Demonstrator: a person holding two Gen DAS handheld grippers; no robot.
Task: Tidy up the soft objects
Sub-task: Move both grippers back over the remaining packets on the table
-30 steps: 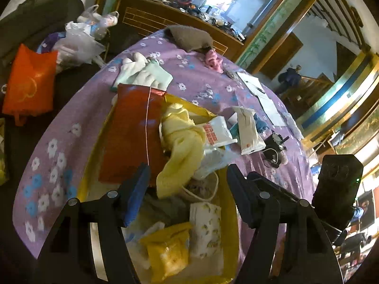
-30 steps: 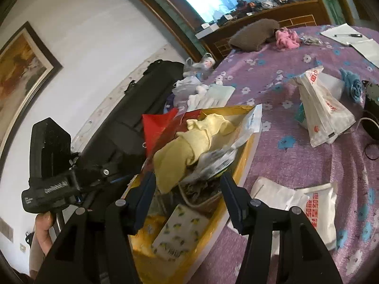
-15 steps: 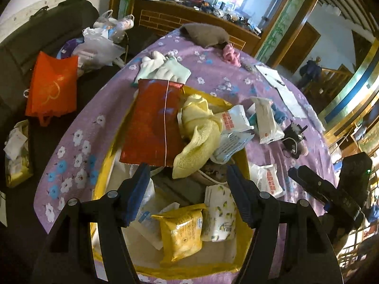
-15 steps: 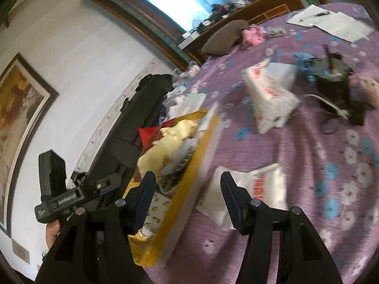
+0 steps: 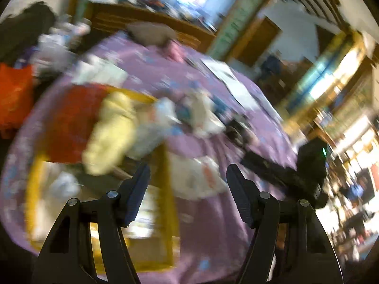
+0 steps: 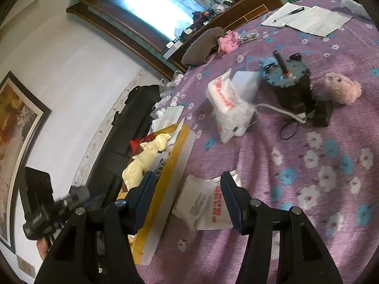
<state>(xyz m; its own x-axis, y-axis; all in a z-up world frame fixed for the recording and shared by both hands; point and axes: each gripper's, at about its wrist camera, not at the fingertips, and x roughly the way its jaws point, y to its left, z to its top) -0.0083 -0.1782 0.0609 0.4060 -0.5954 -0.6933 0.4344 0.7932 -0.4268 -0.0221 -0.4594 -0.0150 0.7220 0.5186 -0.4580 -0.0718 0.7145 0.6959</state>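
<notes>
Item: flat white packet (image 6: 203, 203), lying on the purple cloth (image 6: 308, 165) just beside the yellow tray (image 6: 165, 172). 2 grippers, right gripper (image 6: 188, 194) and left gripper (image 5: 187, 189), are hovering wide open, holding nothing. Advice: straddle squarely, pinching gently.

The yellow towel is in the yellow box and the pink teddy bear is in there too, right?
Not quite. The yellow towel is in the yellow box, but the pink teddy bear lies out on the purple cloth, beside the black motor. The right wrist view shows it.
</notes>
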